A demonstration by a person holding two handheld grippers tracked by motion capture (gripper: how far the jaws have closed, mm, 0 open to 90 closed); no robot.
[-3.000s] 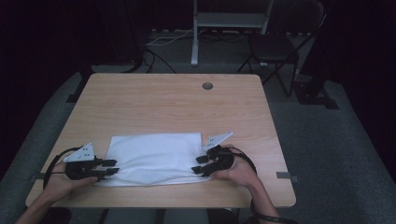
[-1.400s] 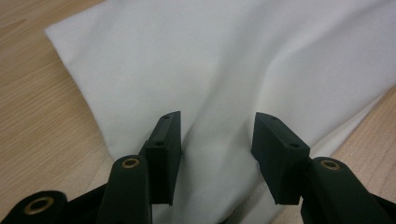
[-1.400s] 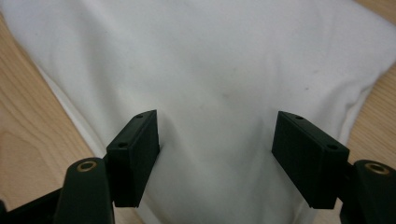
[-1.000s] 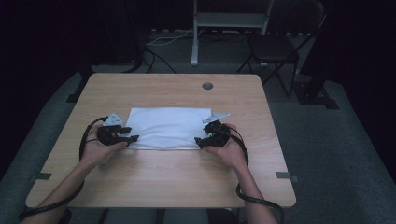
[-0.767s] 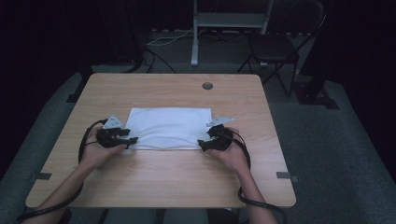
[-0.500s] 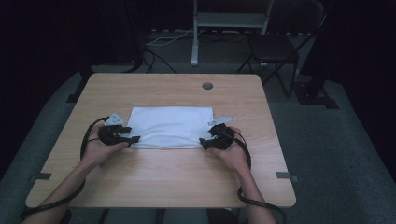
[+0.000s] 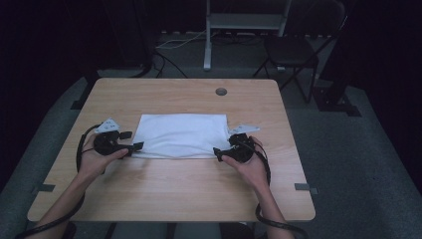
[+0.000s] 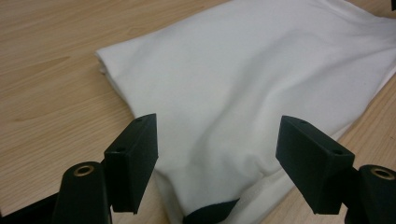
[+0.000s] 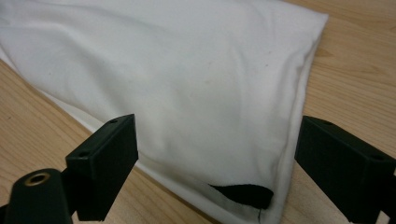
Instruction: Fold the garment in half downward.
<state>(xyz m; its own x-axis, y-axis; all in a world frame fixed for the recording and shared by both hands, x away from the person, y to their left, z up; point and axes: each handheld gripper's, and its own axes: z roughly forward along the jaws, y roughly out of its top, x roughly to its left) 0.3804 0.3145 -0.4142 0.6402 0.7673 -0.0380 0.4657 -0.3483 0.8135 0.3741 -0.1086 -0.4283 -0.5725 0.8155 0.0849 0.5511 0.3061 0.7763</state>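
A folded white cloth [image 7: 181, 134] lies flat in the middle of the wooden table [image 7: 199, 189]. My left gripper [image 7: 131, 140] rests at the cloth's near left corner. In the left gripper view, my left gripper [image 8: 217, 135] stands open, having just been opening, and the cloth [image 8: 243, 70] lies slack between the jaws without touching either pad. My right gripper [image 7: 223, 143] sits at the near right corner. In the right gripper view, my right gripper [image 9: 215, 140] is open too, also just opened, over the cloth [image 9: 187, 60]. A small dark patch shows at each corner's edge.
A round cable hole [image 7: 221, 91] sits in the far part of the tabletop. Behind the table stand a dark chair [image 7: 293, 50] and a metal stand [image 7: 246, 20], with cables on the floor. Bare wood lies in front of the cloth.
The cloth was folded away from the front edge and now lies narrower at mid-table. Over the last second both grippers' jaws spread and let go of its corners; the hands barely shifted.
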